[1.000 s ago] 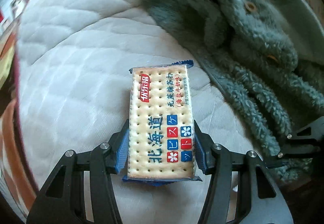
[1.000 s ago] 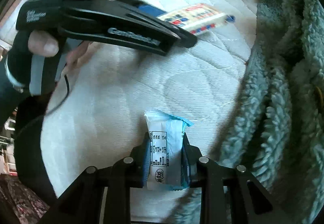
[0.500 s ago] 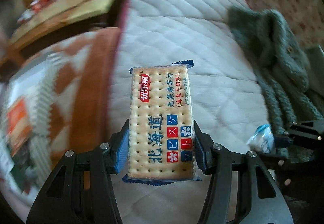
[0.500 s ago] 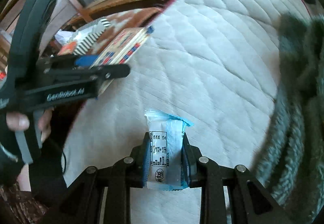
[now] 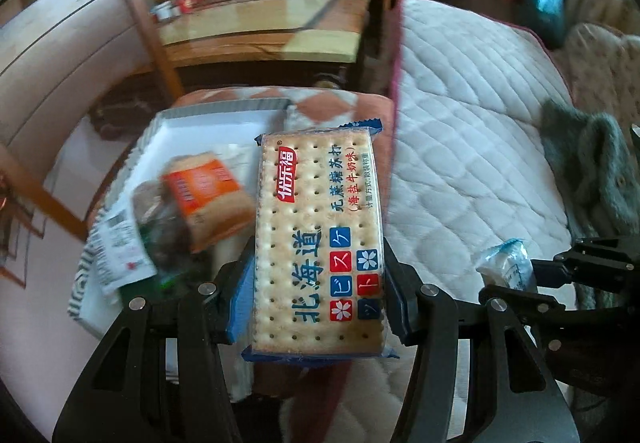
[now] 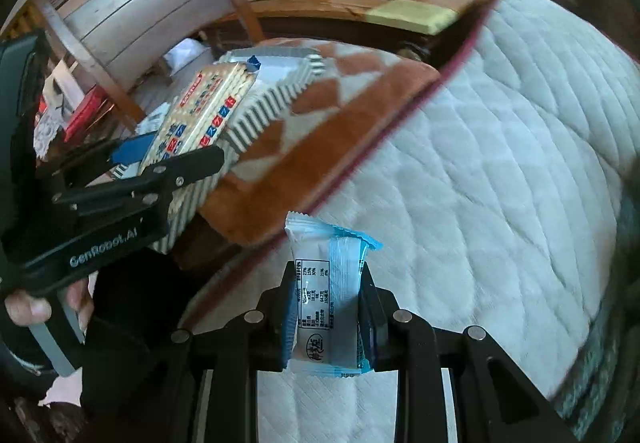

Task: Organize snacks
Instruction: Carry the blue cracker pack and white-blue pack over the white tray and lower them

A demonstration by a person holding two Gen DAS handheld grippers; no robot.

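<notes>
The left gripper is clamped on the long sides of a cracker packet, whose long axis runs straight out along the fingers. The right gripper is nearly closed on a small blue-and-white snack pouch, which stands up between its pads in the same way.

Just beyond and below the cracker packet, slightly to its left, lies a white box with striped sides, resting on an orange-and-white checked cushion. It already holds an orange-labelled snack and some darker packets, blurred. I judge this box to be where both snacks are headed, and the left gripper is plainly the nearer of the two: from the right wrist view, the cracker packet hangs over the box's near edge, while the pouch hangs over the white quilted cover, with the cushion between it and the box.

The snacks already lying in the box fill its near part, so the free room seems to be toward its far end. Off to the right of the left gripper, a grey-green fleece garment lies on the quilt, well clear. Farther off is a wooden bench.
</notes>
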